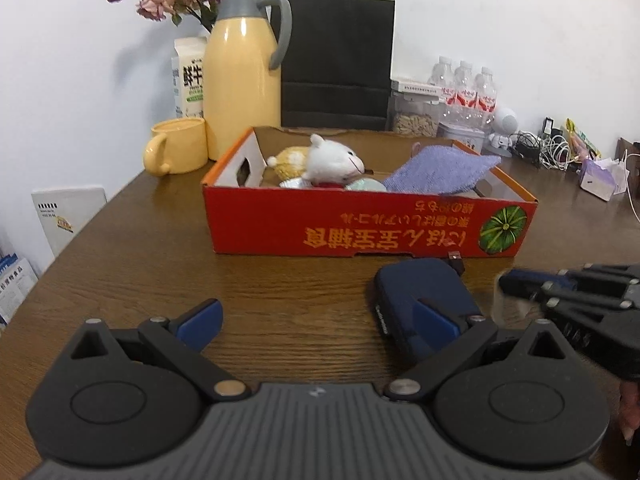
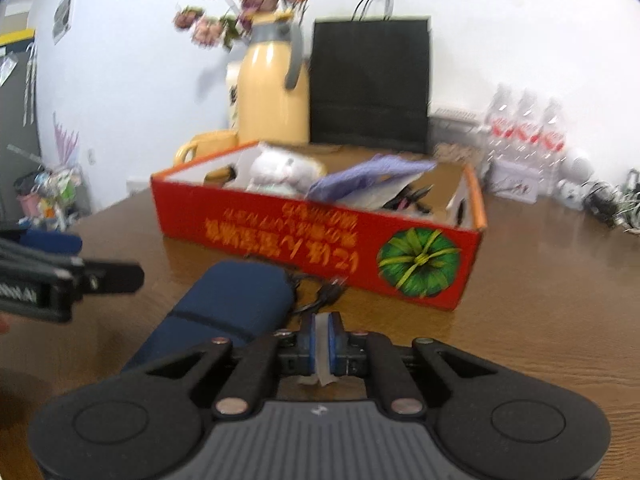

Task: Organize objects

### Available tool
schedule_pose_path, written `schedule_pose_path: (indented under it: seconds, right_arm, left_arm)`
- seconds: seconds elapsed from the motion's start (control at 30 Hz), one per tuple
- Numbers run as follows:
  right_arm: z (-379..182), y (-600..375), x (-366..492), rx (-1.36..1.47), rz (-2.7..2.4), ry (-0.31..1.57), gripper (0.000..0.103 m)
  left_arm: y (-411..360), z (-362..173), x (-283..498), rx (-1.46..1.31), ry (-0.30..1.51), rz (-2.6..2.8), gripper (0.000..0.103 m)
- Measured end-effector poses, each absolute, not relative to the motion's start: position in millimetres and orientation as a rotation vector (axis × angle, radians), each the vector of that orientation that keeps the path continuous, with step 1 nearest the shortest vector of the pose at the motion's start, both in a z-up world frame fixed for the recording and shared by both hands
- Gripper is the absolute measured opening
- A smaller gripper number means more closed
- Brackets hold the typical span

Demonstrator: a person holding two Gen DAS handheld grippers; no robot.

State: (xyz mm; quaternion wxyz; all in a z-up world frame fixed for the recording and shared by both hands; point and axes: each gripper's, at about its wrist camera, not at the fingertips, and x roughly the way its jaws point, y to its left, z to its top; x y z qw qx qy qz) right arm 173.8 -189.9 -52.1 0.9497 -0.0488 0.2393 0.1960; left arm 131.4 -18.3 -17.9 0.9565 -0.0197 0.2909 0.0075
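Navy cloth covers the pouch that lies on the table just in front of the red box, with a small black cable beside its far end. We judge the step in hand to be the pickup of something small: our right gripper has its jaws closed on a thin white slip, just beside the pouch's right edge. Our left gripper stands wide open and low over the table, its right finger in front of the pouch, holding nothing. Inside the box we see a plush toy and a purple cloth, with bare floor towards its right end. Next, we think the slip must be lifted above the near wall of the box and carried in, so height comes first. Open table lies left of the pouch; the jug and mug crowd the far left corner
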Motion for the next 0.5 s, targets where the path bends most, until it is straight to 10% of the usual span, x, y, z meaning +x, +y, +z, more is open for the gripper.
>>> schedule_pose_path:
  seconds: [0.5]
  right_arm:
    - [-43.6,-243.1,163.2,0.009,0.302,0.343,0.005]
  left_arm:
    - [-75.5,-27.3,156.8,-0.003,0.684,-0.064,0.103]
